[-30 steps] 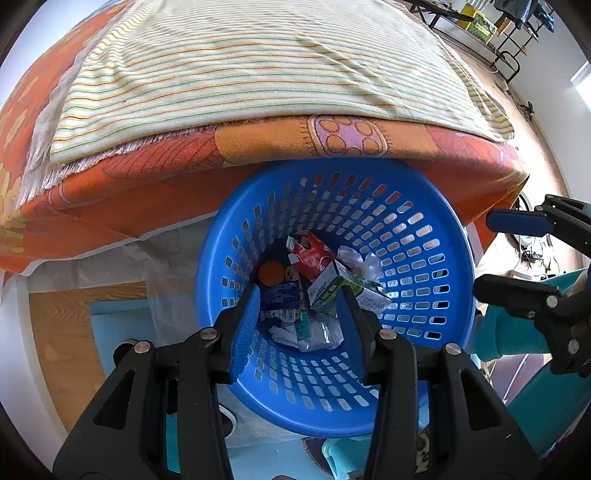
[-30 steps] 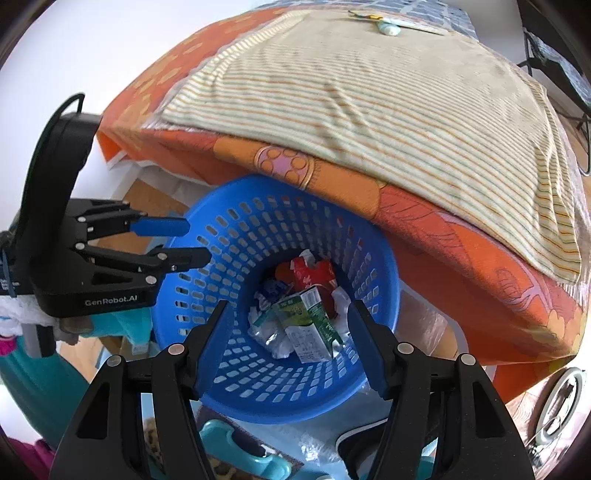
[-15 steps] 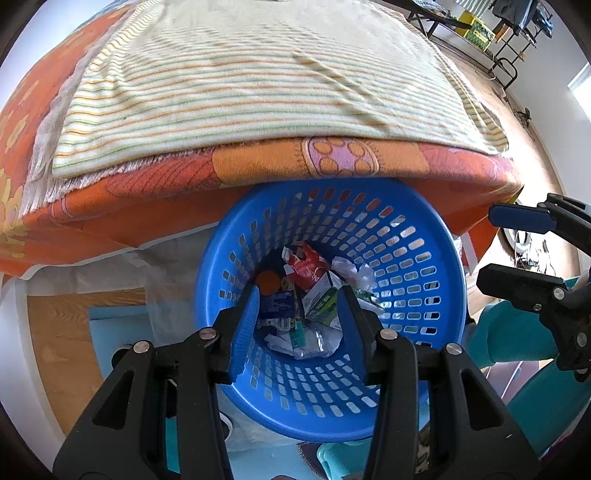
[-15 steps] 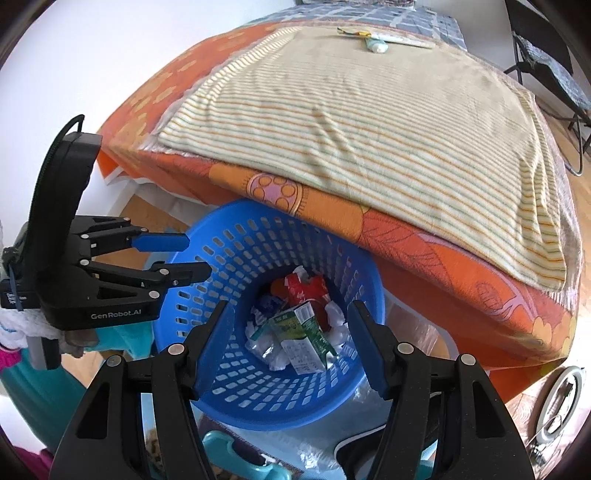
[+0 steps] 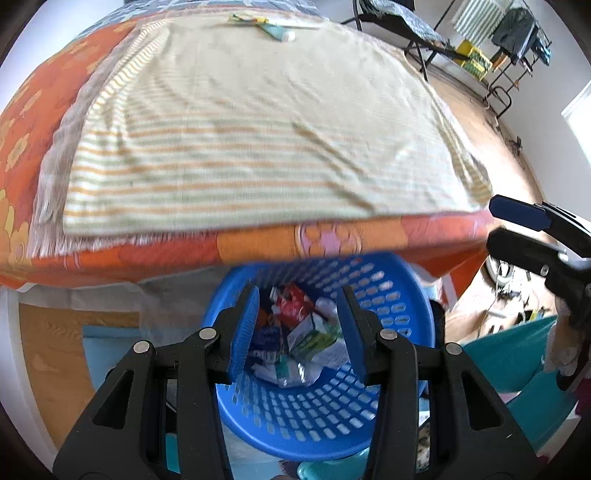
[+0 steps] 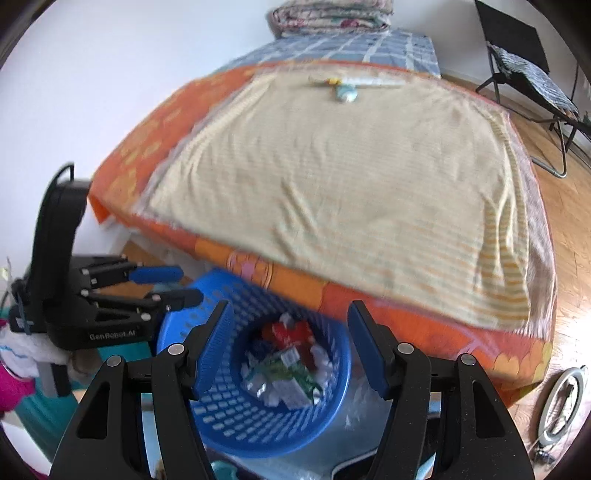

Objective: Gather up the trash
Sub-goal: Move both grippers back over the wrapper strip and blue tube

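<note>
A blue perforated basket point(image 5: 391, 402) stands on the floor against the foot of the bed and also shows in the right wrist view point(image 6: 229, 417). It holds several trash items: cartons and crumpled wrappers point(image 5: 303, 336) point(image 6: 288, 365). My left gripper point(image 5: 297, 295) is open and empty above the basket. My right gripper point(image 6: 290, 310) is open and empty above the basket too. More trash, a small tube with yellow bits point(image 5: 280, 33) point(image 6: 345, 92), lies at the far end of the bed's striped blanket point(image 5: 258, 140).
The bed has an orange patterned cover point(image 6: 406, 325) and a folded quilt point(image 6: 332, 14) at its head. A black folding chair point(image 6: 517, 66) stands on the wooden floor to the right. A ring light point(image 6: 561, 398) lies low right.
Both grippers have risen and tilted up from the basket toward the bed, so the basket sits lower and smaller in both views. The far end of the bed has come into sight.
</note>
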`<state>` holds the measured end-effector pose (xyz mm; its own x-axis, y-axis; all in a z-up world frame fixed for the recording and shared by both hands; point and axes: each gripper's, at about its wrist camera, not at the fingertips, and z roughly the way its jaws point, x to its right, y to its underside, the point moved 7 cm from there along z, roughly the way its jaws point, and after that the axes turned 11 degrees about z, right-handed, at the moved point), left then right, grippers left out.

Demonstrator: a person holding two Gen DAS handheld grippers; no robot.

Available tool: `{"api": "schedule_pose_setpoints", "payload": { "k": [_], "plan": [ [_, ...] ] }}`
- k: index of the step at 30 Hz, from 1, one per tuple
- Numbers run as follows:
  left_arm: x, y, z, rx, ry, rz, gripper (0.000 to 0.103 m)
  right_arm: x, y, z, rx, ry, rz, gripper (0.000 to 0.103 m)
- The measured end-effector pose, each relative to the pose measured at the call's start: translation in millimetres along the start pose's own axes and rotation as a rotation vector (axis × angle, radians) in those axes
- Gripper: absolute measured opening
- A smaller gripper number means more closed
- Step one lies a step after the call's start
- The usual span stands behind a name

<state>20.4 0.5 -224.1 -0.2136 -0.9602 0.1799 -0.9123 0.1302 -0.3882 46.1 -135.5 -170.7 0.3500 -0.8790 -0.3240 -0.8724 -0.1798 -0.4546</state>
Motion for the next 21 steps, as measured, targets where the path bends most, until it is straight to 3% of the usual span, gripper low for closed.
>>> {"api": "schedule_pose_setpoints", "payload": {
  "k": [11,21],
  "plan": [
    [-11.7,-78.2,-9.0,0.092,-0.007,-0.041,0.045,24.4,-90.5,-27.9,0.110,-0.103,0.157,0.063],
    [-35.4,-171.6,16.8,0.165,-0.013,-0.114,0.045,51.0,-178.5,-22.6,0.196,-0.131,0.133,0.064]
  ]
}}
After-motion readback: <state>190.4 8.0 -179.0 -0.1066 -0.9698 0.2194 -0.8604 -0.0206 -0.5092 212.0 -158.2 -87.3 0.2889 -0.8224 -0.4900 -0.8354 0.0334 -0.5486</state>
